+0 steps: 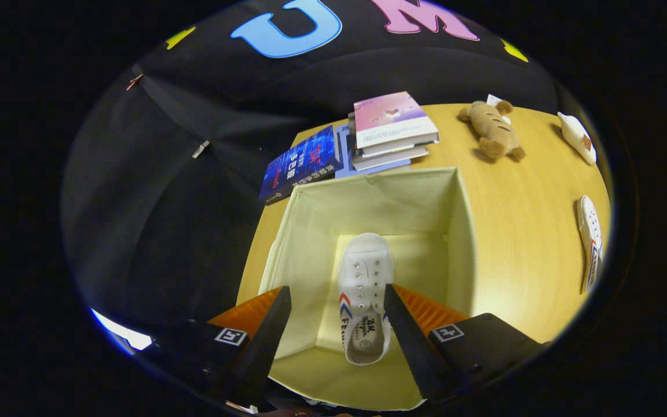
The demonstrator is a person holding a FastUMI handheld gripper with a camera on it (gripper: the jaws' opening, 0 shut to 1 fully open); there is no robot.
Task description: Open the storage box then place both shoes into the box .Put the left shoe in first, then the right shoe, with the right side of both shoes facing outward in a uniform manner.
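An open cream fabric storage box stands on the wooden table right below me. A white canvas shoe with red and blue side stripes lies on the box floor, toe pointing away. My gripper hovers above the box, open, its fingers spread either side of the shoe without touching it. A second white shoe lies on the table to the right of the box.
A stack of books and a blue book lie beyond the box's far wall. A brown plush toy and a small white object sit at the table's far right. The black cloth wall stands to the left.
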